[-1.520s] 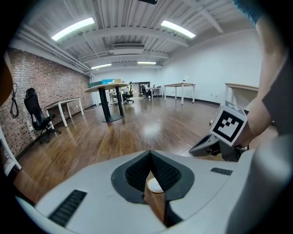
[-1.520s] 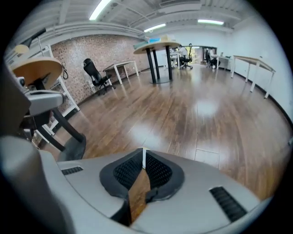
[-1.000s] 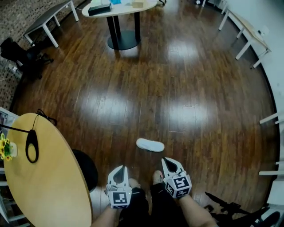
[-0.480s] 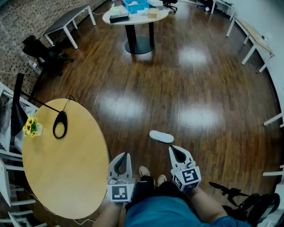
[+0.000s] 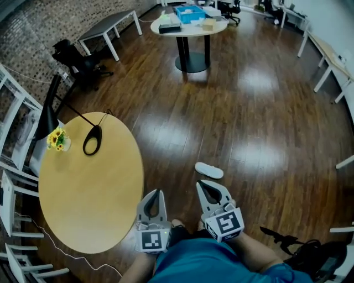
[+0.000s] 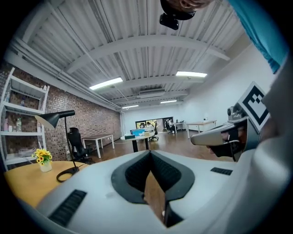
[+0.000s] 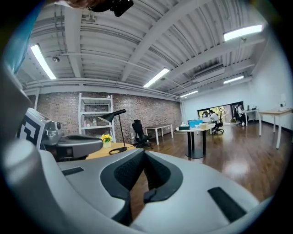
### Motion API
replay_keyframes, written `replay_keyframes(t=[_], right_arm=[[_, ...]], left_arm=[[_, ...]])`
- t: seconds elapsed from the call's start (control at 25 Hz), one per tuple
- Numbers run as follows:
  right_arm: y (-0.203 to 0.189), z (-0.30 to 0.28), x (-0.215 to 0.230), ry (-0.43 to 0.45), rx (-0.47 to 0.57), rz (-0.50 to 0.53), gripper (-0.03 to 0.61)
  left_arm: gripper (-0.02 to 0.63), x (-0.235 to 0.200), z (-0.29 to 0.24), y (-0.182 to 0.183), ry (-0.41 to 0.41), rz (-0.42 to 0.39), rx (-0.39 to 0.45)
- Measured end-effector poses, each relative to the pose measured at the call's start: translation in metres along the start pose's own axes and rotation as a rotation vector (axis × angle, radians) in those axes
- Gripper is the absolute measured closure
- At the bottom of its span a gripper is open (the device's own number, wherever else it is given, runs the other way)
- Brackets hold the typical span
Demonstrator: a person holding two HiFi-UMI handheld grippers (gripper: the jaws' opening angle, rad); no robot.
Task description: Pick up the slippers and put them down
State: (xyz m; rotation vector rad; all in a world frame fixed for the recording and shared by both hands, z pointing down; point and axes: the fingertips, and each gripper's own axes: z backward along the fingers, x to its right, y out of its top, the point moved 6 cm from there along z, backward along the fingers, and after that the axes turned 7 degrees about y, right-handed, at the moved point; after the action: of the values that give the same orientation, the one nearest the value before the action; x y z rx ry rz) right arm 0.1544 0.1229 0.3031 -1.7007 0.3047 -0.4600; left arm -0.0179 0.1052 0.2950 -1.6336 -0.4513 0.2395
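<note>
Hovering side by side above the dark glossy wooden floor (image 5: pixel 249 110), the left tongs (image 5: pixel 158 191) and the right tongs (image 5: pixel 200 183) both point forward and close to level, each with its marker cube nearest the person. In the left gripper view the two grey jaws meet at their tips, with only floor showing through the slot between the black pads lower down; nothing is held. The right gripper view shows the same: jaws closed together at the tips and empty.

One white flat slipper (image 5: pixel 209 170) lies on the floor just beyond the tip of the right tongs, apart from both tools and lying crosswise to them. Only this one slipper can be seen.

To the left stands a round pale wooden worktop (image 5: pixel 94 199), its edge near the left tongs. On its far side rest a black desk lamp with a ring-shaped base (image 5: pixel 92 141) and a small pot of yellow flowers (image 5: pixel 57 140). Farther off, a round white worktop on a black pedestal (image 5: pixel 189 29) carries a blue tray (image 5: pixel 188 12). The person's teal shirt (image 5: pixel 199 265) fills the bottom edge of the head view.
</note>
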Motion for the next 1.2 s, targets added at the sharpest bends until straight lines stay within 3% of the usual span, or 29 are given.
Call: replay_keyframes(t=[0.48, 0.8, 1.2], right_arm=[[0.005, 0.007, -0.086, -0.001, -0.012, 0.016, 0.571], [-0.004, 0.005, -0.102, -0.018, -0.03, 0.008, 0.572], [-0.004, 0.024, -0.091, -0.068, -0.019, 0.004, 0.572]], left_arm=[[0.609, -0.033, 0.05, -0.004, -0.024, 0.04, -0.013], [0.609, -0.036, 0.06, -0.007, -0.072, 0.034, 0.002], [0.609, -0.02, 0.061, -0.002, -0.116, 0.013, 0.011]])
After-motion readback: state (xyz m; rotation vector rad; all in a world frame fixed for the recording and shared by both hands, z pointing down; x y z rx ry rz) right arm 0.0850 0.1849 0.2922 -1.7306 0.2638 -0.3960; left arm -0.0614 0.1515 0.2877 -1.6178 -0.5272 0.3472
